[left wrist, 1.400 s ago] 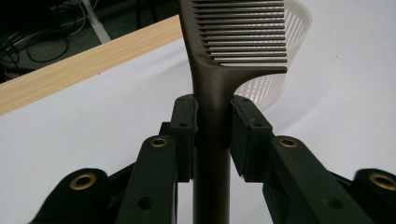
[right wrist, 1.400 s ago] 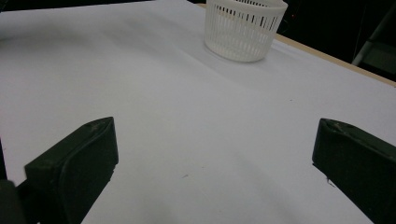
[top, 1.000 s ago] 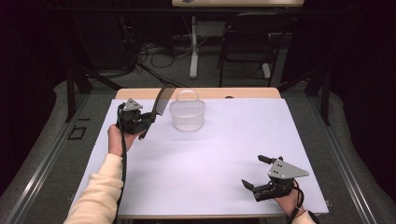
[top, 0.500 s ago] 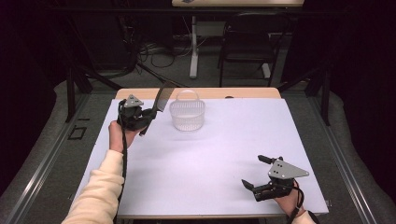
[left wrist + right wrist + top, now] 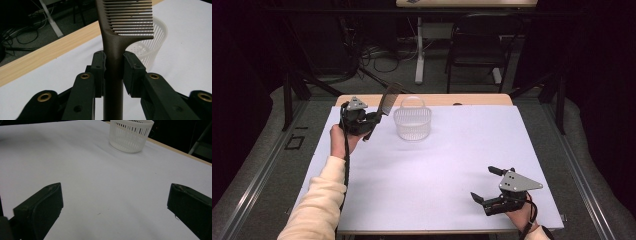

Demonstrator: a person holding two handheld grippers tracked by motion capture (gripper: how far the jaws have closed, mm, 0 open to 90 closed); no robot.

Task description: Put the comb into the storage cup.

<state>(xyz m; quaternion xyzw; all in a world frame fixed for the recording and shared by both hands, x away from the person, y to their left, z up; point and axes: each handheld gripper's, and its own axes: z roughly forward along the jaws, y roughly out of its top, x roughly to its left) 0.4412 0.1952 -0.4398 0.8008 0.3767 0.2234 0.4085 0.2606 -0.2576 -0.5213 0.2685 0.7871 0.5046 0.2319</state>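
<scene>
your left gripper [image 5: 371, 120] pinched the dark comb [image 5: 117, 37] by its handle just beside the white basket [image 5: 412, 123], your right gripper [image 5: 486, 186] sat wide open and empty; a tilted release risked missing the rim.

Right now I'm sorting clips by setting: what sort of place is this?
Probably a lab or recording workspace: a table under a white sheet, cables on the floor behind, and the left gripper holding a comb beside a basket.

Black left gripper [image 5: 371, 121] and right gripper [image 5: 486, 186] are showing brass-ringed screw holes, grey three-cornered plates, trailing black cables — the left arm is wearing a cream sleeve [image 5: 319, 200].
</scene>
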